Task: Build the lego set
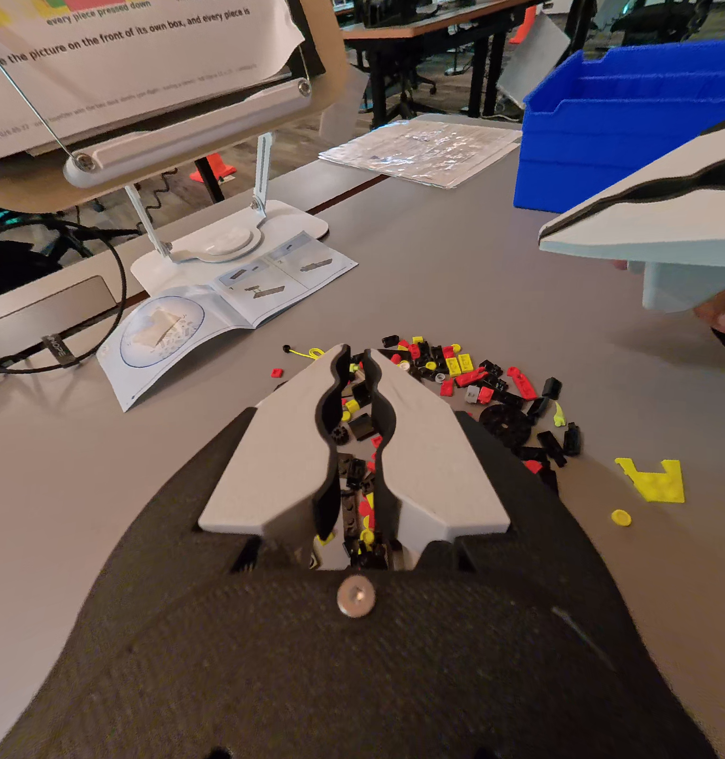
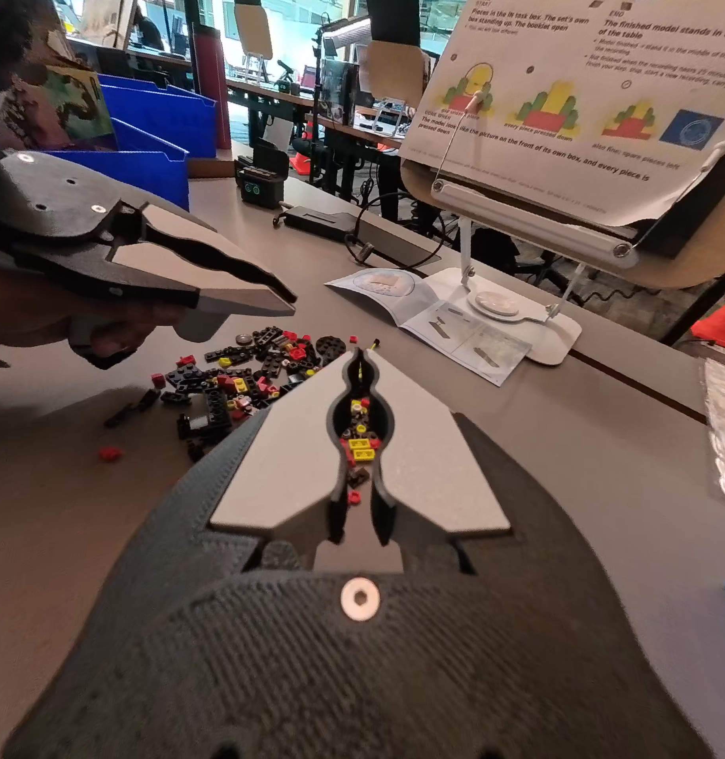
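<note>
A pile of small black, red and yellow lego pieces (image 1: pixel 467 382) lies on the grey table (image 1: pixel 455 263); it also shows in the right wrist view (image 2: pixel 245 382). My left gripper (image 1: pixel 356 353) hovers over the pile's left part, its fingertips almost together with only a thin slit and nothing between them. It shows from the side in the right wrist view (image 2: pixel 288 302), above the pile. My right gripper (image 2: pixel 356 351) is shut, tips touching, over the pile's right edge. It shows raised at the right in the left wrist view (image 1: pixel 543 240), with nothing at its tip. A yellow wedge plate (image 1: pixel 656 482) lies apart.
An open instruction booklet (image 1: pixel 229 312) lies beyond the pile, beside a white stand (image 1: pixel 229 242) that carries a printed sheet. A blue bin (image 1: pixel 623 123) stands at the back right, with a clear plastic bag (image 1: pixel 422 152) next to it. A yellow string (image 1: pixel 307 352) lies by the pile. Some 9 cm of space lies between my two pairs of fingers.
</note>
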A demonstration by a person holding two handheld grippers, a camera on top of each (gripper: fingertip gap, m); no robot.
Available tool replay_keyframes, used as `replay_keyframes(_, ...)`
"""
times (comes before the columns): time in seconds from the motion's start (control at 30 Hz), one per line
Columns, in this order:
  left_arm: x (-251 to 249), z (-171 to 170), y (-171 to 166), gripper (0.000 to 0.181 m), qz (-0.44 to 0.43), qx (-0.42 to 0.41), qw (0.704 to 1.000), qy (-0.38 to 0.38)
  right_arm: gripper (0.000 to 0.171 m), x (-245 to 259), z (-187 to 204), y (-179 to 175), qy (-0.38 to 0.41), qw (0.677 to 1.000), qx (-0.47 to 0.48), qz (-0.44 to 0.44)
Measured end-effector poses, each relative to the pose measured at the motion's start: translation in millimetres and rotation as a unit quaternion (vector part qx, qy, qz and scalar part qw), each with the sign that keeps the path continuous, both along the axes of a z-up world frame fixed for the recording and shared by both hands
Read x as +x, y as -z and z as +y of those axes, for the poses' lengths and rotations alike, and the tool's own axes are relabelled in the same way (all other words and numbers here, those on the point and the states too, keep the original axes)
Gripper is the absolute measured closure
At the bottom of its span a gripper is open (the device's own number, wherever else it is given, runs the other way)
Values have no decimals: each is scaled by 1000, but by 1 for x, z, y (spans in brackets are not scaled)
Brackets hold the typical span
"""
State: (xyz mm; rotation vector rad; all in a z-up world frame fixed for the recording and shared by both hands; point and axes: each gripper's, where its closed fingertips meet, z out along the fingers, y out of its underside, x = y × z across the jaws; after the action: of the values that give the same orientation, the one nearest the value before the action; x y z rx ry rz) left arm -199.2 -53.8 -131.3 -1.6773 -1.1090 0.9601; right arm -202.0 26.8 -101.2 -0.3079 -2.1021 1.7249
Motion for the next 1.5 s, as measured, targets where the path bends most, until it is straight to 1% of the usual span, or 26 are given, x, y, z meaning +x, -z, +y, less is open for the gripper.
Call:
replay_keyframes(0.13, 1, 1, 4, 177, -12, 11, 1000, 4, 171, 5, -3, 1, -13, 1000, -11, -18)
replay_keyframes(0.27, -1, -2, 8, 176, -22, 21, 1000, 2, 171, 10, -9, 7, -27, 999, 1, -23)
replay_keyframes(0.43, -5, -10, 17, 174, -36, -13, 999, 2, 171, 11, -15, 13, -42, 998, 4, -44)
replay_keyframes(0.5, -4, -11, 17, 174, -40, -20, 999, 18, 171, 11, -15, 16, -43, 997, 5, -57)
replay_keyframes(0.53, -1, -9, 17, 175, -39, -26, 998, 41, 171, 11, -14, 17, -43, 997, 4, -65)
replay_keyframes(0.57, 4, -3, 17, 176, -36, -32, 996, 81, 171, 11, -14, 17, -43, 996, 2, -73)
replay_keyframes(0.63, 24, 13, 21, 180, -35, -43, 982, 181, 170, 10, -12, 16, -45, 996, -2, -82)
replay_keyframes(0.67, 33, 15, 26, 181, -45, -48, 974, 216, 170, 9, -11, 16, -44, 996, -1, -83)
replay_keyframes(0.77, 51, 16, 39, 181, -92, -31, 956, 276, 170, 6, -8, 17, -39, 995, -3, -92)
replay_keyframes(0.87, 60, 22, 46, 169, -127, -22, 944, 303, 169, 6, -8, 19, -47, 992, -10, -120)
replay_keyframes(0.93, 64, 27, 55, 159, -140, -48, 939, 310, 168, 7, -9, 21, -53, 989, -11, -135)
replay_keyframes(1.03, 64, 28, 68, 151, -161, -75, 936, 303, 168, 6, -7, 21, -56, 987, -16, -150)
replay_keyframes(1.13, 64, 28, 72, 154, -175, -73, 934, 302, 167, 5, -6, 20, -57, 985, -23, -161)
replay_keyframes(1.2, 66, 29, 75, 163, -183, -74, 932, 305, 167, 6, -6, 21, -59, 984, -23, -165)
replay_keyframes(1.43, 67, 30, 80, 164, -197, -79, 929, 302, 165, 17, -10, 12, -87, 983, -40, -158)
replay_keyframes(1.5, 68, 31, 80, 167, -196, -82, 929, 303, 164, 18, -11, 13, -88, 984, -34, -154)
